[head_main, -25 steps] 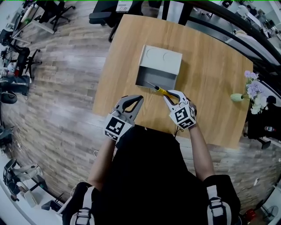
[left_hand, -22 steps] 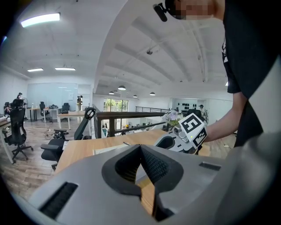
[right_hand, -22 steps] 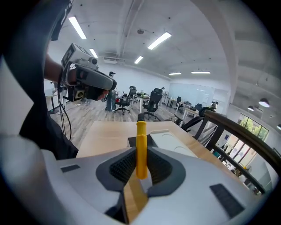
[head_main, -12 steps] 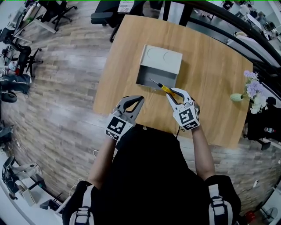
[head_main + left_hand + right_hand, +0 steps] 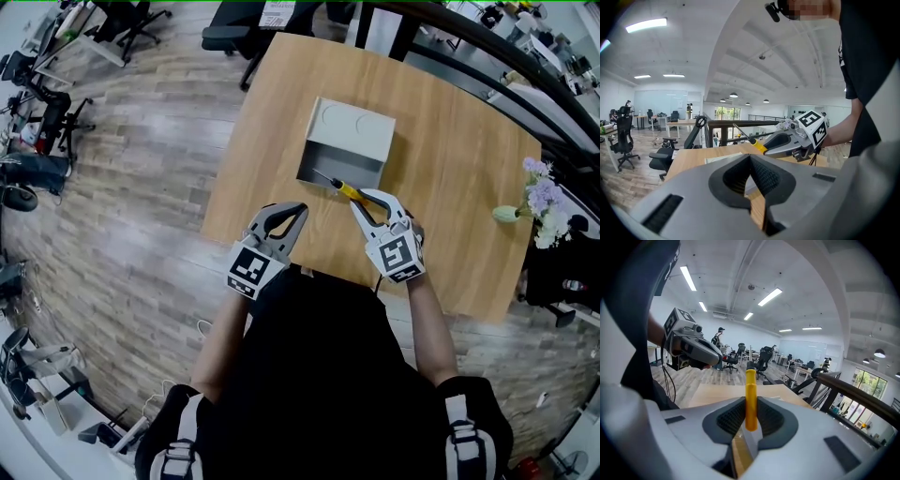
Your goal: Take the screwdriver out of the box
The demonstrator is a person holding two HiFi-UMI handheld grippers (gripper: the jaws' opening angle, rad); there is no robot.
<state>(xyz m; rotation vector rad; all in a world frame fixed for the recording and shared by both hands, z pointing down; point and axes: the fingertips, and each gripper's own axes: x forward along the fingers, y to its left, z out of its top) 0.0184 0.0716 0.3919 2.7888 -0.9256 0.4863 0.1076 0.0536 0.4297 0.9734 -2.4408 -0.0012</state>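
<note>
A grey open box (image 5: 347, 143) sits on the wooden table (image 5: 459, 169), a little beyond both grippers. My right gripper (image 5: 362, 200) is shut on the yellow handle of the screwdriver (image 5: 348, 192). Its thin metal shaft points up and left over the box's near wall. In the right gripper view the yellow handle (image 5: 750, 397) stands upright, clamped between the dark pads. My left gripper (image 5: 292, 212) hangs over the table's near edge, left of the right one, shut and holding nothing. From the left gripper view, the right gripper (image 5: 786, 139) and the screwdriver (image 5: 757, 145) show above the table.
A small vase of pale flowers (image 5: 536, 199) stands at the table's right edge. Office chairs (image 5: 239, 33) stand on the wooden floor beyond the far edge. A dark railing (image 5: 469, 47) runs along the far right. The left gripper (image 5: 691, 347) shows at the left of the right gripper view.
My right gripper has risen a little with the screwdriver held in it. The left gripper has stayed where it was.
</note>
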